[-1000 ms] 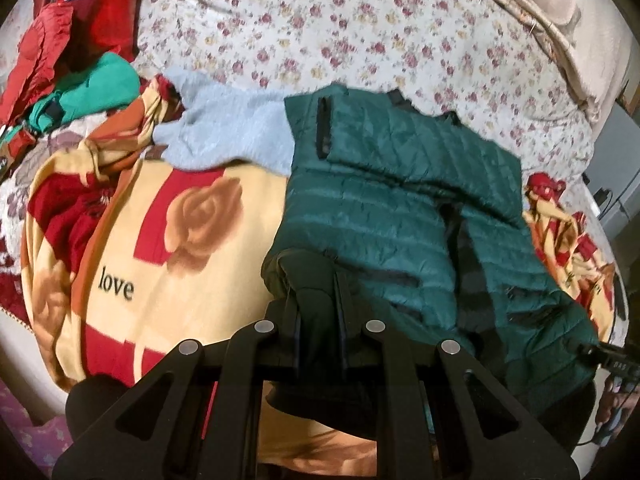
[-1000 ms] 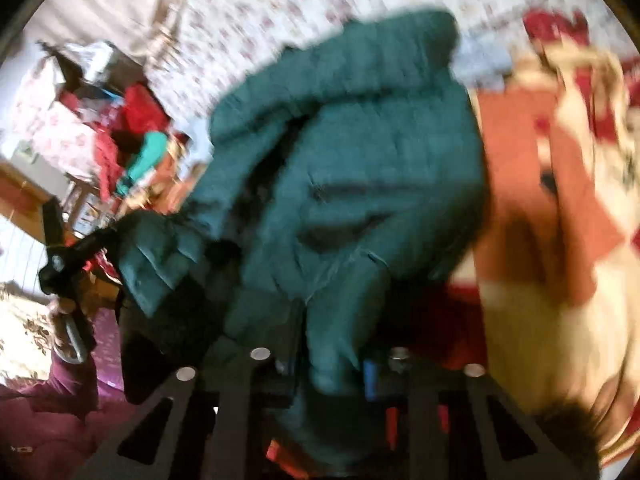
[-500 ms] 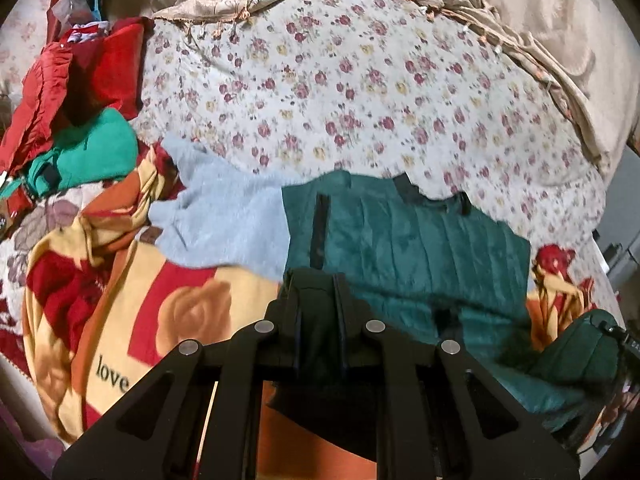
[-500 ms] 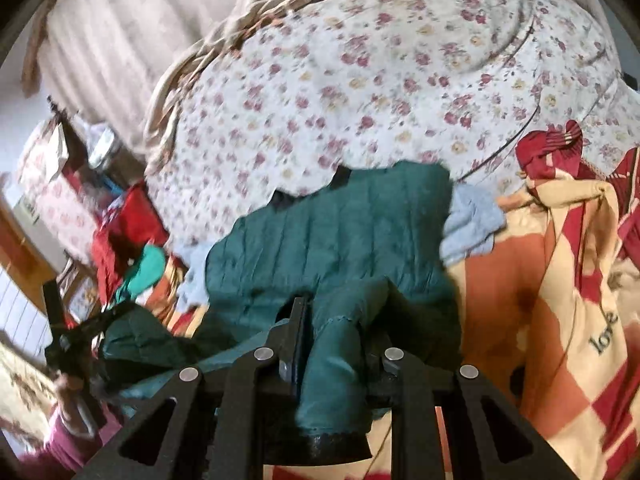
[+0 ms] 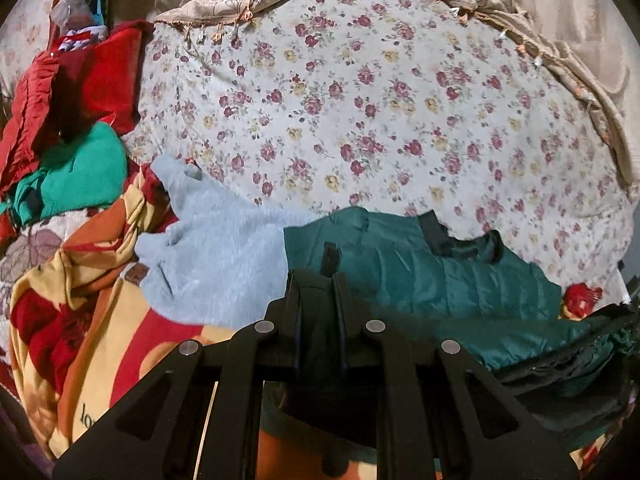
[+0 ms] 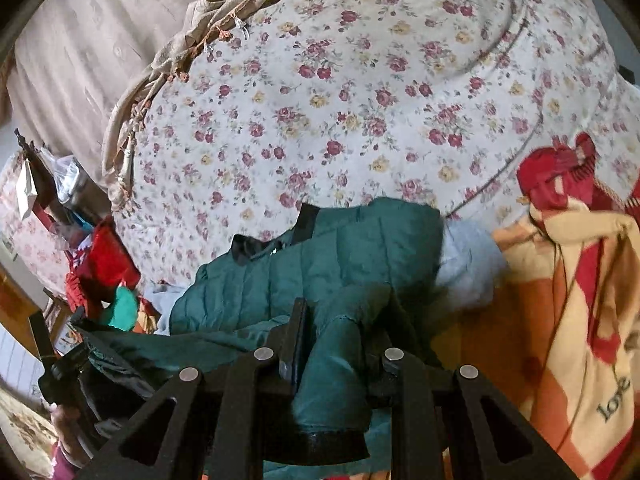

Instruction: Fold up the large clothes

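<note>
A dark green quilted jacket (image 5: pixel 432 280) lies on the bed, its collar end toward the floral sheet. It also shows in the right wrist view (image 6: pixel 320 252). My left gripper (image 5: pixel 318 292) is shut on a dark fold of the jacket's edge and holds it up. My right gripper (image 6: pixel 332 320) is shut on a green fold of the jacket, which bulges between its fingers. The held edge hangs lifted between the two grippers while the far part rests flat.
A light grey fleece garment (image 5: pixel 212 248) lies partly under the jacket on a red, orange and cream "love" blanket (image 5: pixel 80 320). Red and green clothes (image 5: pixel 68 128) are piled at the left. The floral sheet (image 5: pixel 380 120) stretches beyond, with beige cloth (image 5: pixel 560 20) behind.
Both grippers have lifted and carried the jacket's near edge up and toward the far side. More of the floral sheet shows, and less of the jacket lies flat.
</note>
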Tool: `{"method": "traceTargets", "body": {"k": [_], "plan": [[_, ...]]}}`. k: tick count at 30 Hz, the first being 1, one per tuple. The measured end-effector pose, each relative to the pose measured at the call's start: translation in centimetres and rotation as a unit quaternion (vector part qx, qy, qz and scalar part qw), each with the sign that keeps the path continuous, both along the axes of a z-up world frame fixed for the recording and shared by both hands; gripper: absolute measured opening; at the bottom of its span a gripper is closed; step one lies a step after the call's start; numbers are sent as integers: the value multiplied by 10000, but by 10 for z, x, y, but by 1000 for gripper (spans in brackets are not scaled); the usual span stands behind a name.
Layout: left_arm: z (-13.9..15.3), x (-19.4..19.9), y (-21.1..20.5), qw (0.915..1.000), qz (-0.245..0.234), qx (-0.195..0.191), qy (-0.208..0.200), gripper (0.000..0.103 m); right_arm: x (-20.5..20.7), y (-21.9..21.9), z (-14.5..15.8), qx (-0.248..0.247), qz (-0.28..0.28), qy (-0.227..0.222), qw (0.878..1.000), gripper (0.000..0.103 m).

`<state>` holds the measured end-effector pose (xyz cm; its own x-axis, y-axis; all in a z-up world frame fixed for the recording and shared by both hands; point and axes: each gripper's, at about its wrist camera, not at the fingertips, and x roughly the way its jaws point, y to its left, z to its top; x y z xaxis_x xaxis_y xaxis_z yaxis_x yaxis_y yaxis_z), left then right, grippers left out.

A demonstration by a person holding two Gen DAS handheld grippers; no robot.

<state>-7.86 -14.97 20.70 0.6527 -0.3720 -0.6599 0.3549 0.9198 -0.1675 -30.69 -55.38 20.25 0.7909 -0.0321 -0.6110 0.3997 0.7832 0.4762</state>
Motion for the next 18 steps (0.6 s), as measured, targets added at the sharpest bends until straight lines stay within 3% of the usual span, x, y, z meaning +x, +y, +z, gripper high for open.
{"method": "traceTargets", "body": {"k": [7, 11, 16, 17, 18], "plan": [[-9, 36, -26, 9994, 235, 206, -150, 12, 38, -31, -17, 32, -207, 164, 9996, 19], [-17, 60, -45, 9990, 277, 316, -139, 12, 59, -53, -32, 292, -393, 155, 9987, 19], [-41, 90, -76, 9964, 433, 719, -130, 12, 87, -74, -58, 436, -594, 182, 9971, 19], [-49, 96, -80, 9958, 479, 782, -68, 13, 93, -79, -67, 552, -606, 188, 9965, 19], [-57, 101, -84, 9949, 526, 860, -28, 13, 96, -82, -73, 644, -589, 132, 9961, 27]]}}
